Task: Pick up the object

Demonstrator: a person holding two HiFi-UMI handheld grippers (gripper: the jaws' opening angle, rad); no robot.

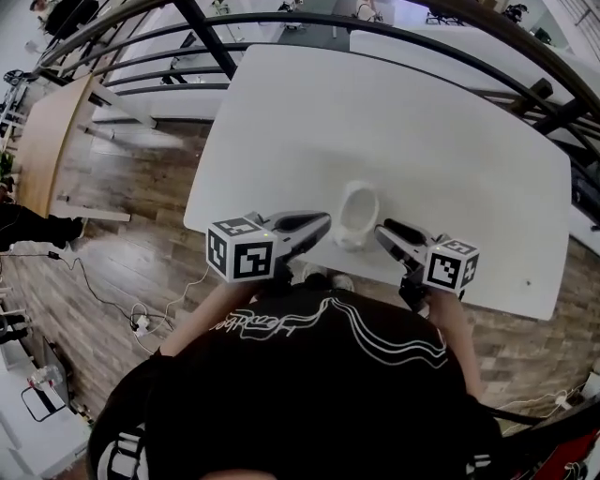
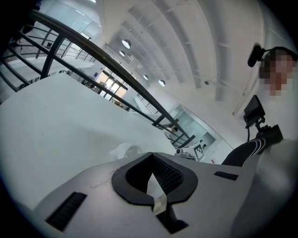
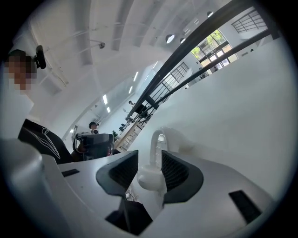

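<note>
A white mug (image 1: 357, 214) sits on the white table (image 1: 394, 122) close to its near edge. My right gripper (image 1: 382, 230) is at the mug's right side. In the right gripper view its jaws (image 3: 149, 160) stand open around the mug's handle (image 3: 157, 144), with a gap showing on the left pad's side. My left gripper (image 1: 323, 221) is just left of the mug, shut and empty. In the left gripper view its tips (image 2: 151, 155) meet, and the mug (image 2: 125, 151) lies a little ahead and to the left.
A dark metal railing (image 1: 375, 23) curves round the table's far side. Wooden floor with cables (image 1: 141, 319) lies to the left, and a wooden tabletop (image 1: 52, 131) stands at far left. The person's black shirt (image 1: 309, 384) fills the bottom of the head view.
</note>
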